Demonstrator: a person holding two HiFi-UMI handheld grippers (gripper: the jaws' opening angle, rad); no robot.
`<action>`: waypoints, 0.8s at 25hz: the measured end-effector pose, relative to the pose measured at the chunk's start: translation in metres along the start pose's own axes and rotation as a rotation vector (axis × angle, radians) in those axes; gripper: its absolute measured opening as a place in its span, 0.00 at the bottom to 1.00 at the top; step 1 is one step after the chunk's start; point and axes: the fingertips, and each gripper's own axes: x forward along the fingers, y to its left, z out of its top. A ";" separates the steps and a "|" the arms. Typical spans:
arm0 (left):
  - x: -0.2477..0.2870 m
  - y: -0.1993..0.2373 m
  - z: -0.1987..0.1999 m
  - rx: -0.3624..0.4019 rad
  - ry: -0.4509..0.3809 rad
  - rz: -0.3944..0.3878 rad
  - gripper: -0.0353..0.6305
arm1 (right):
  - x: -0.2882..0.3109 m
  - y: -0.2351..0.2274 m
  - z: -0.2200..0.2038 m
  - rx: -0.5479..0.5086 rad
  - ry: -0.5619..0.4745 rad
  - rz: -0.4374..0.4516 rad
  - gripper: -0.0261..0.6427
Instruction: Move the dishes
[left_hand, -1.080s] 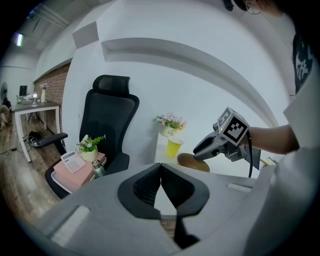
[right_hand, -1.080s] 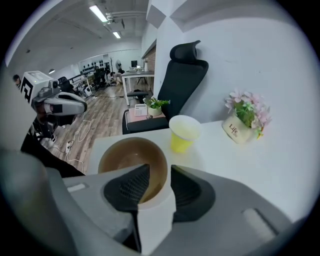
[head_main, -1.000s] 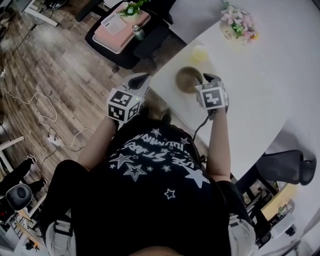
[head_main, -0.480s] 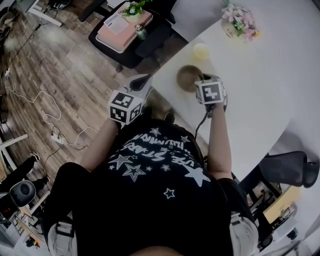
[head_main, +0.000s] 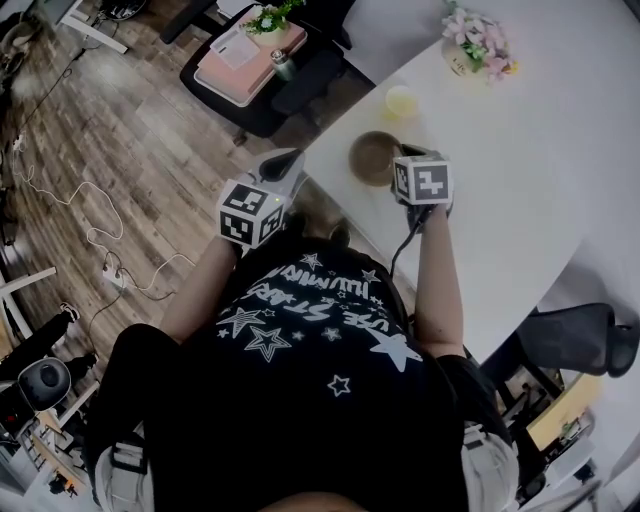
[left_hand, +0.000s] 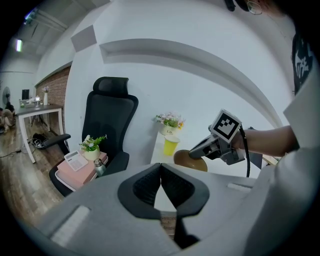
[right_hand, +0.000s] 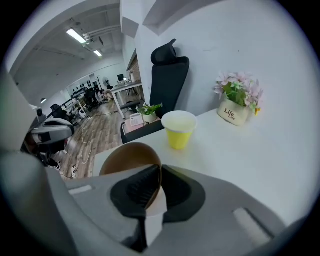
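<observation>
You are at the pick-up step: your right gripper (right_hand: 160, 171) has just been closing its jaws, and the near rim of the brown bowl (right_hand: 128, 157) stands between them, one pad inside the wall and one outside. The pads look pressed onto that thin wall, so I judge the grasp made and the carry not yet begun. The bowl sits on the white tabletop (head_main: 525, 190) near its edge on your side, just beside the yellow cup (right_hand: 179, 129), with the flower pot (right_hand: 235, 112) well apart further back. Whether the bowl's base has left the surface I cannot tell.

The next move calls for a clean lift straight up before any sideways travel, since the cup stands close enough to be knocked. A rim pinch lets a bowl swing, so keep the wrist steady and the bowl level as you go.

Your left gripper (left_hand: 160, 169) hangs off the tabletop's edge, over the wooden floor (head_main: 120, 150), its jaws together at the tips with nothing between them; it touches none of the dishes and is free to take the cup
</observation>
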 end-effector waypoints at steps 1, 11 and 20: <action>0.000 -0.001 0.001 0.002 -0.001 -0.002 0.07 | -0.002 0.001 0.001 0.006 -0.009 0.006 0.07; 0.019 -0.013 0.015 0.028 -0.010 -0.035 0.07 | -0.033 -0.035 0.010 0.050 -0.075 -0.035 0.06; 0.051 -0.027 0.028 0.056 0.003 -0.058 0.07 | -0.045 -0.106 -0.001 0.154 -0.101 -0.099 0.06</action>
